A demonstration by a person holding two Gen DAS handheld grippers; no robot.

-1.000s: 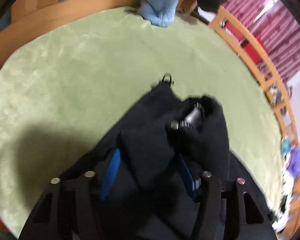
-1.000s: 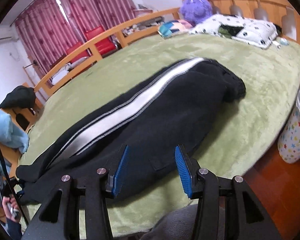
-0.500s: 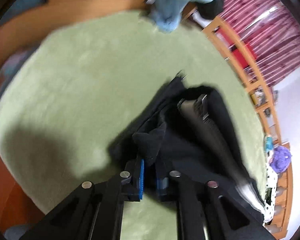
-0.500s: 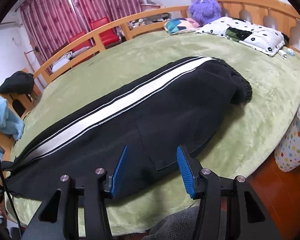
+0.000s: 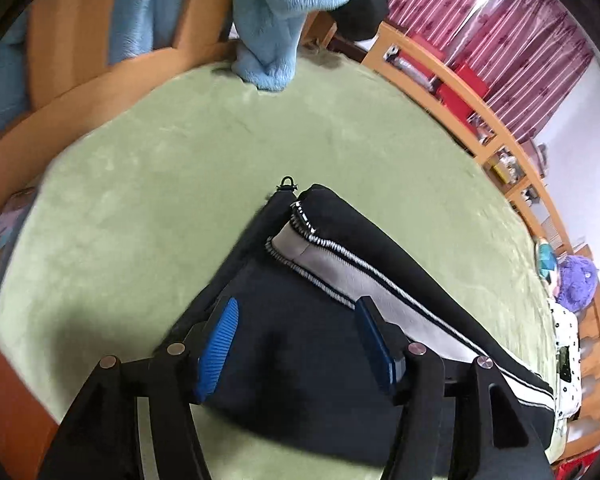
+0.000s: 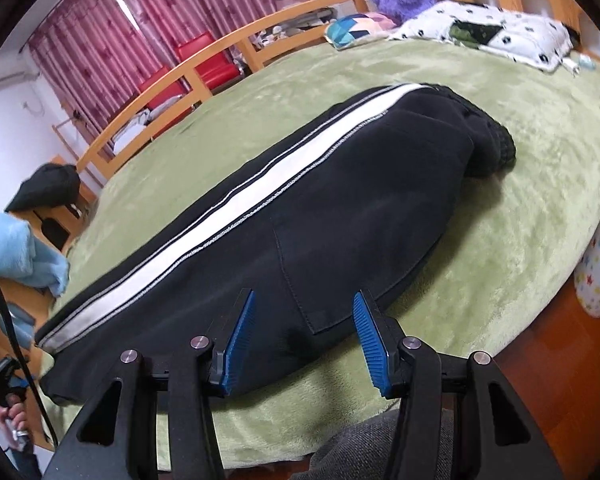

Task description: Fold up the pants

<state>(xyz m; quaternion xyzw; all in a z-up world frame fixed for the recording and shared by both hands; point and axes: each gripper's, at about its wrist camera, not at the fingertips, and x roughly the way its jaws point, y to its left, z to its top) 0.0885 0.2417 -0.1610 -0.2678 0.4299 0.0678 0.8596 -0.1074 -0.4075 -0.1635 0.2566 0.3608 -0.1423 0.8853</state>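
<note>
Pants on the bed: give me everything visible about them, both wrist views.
The pants are black, of a soft fleecy-looking fabric, with a wide white side stripe edged in thin stitched lines. They lie flat and stretched along the green blanket, legs stacked, the ribbed waistband bunched at the far end. A patch pocket shows near the right hand-held gripper. In the left view the cuff end lies flat, with the left hand-held gripper above it, its jaws just opened and gripping nothing.
</note>
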